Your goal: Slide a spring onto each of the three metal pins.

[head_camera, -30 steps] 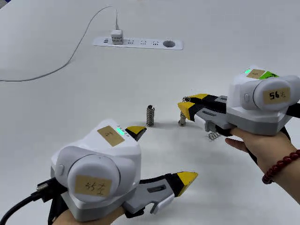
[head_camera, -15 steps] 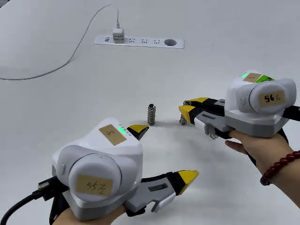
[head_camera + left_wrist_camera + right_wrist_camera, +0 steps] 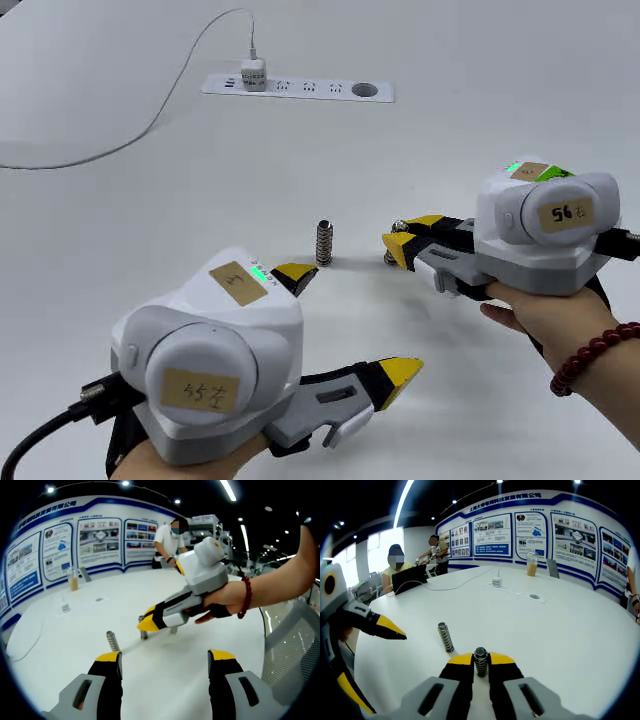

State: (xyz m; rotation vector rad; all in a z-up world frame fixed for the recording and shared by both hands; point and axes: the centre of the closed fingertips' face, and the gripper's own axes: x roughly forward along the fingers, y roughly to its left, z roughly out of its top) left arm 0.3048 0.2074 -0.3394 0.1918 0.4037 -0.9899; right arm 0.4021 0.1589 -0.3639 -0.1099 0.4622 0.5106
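Jaws of my right hand-held gripper (image 3: 397, 238) closed on upright spring (image 3: 480, 662) at tabletop (image 3: 200, 190). Second spring (image 3: 324, 243) stands just beside, free. Left hand-held gripper (image 3: 348, 322) gapes wide, empty, nearer me.

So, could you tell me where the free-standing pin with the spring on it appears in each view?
Head view: free-standing pin, centre, left of the right gripper.
Left gripper view: the pin, lower left, above the jaw on the left.
Right gripper view: the pin, left of centre, above the jaws.
Shared landmark: the second pin, held in the right gripper's jaws.
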